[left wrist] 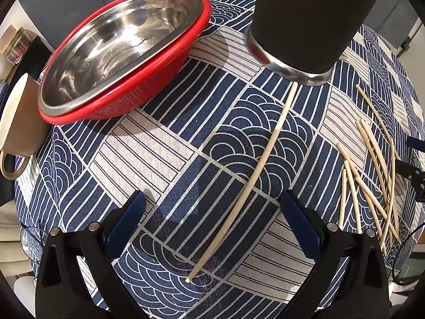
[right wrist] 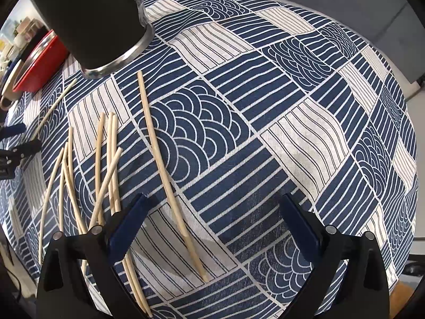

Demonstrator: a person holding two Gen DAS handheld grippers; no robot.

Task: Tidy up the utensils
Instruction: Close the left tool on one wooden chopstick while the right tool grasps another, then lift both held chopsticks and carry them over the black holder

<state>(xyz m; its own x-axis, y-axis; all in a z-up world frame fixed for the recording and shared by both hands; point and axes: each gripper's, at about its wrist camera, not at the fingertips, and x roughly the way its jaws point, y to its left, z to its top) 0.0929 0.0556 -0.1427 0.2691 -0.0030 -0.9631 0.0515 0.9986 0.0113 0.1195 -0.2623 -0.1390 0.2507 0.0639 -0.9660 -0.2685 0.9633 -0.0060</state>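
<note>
Between the wide-apart fingers of the left tool (left wrist: pixel 212 220) lies one chopstick (left wrist: pixel 255 175), ungrasped. Right tool (right wrist: pixel 212 223) is likewise apart, empty, beside the loose pile (right wrist: pixel 87 175). Step: pickup. Next: lower, clamp, carry to the black cup (left wrist: pixel 305 24).

Single pale wooden chopstick (left wrist: pixel 255 178) lies flat, alone on the cloth, its far end just beside the base of the black cup (left wrist: pixel 305 26), near end angled away from it. Loose heap of similar chopsticks (left wrist: pixel 372 175) lies flat farther from the cup (right wrist: pixel 90 21), several crossing. One chopstick (right wrist: pixel 167 170) lies apart from the heap, far end near the cup.
</note>
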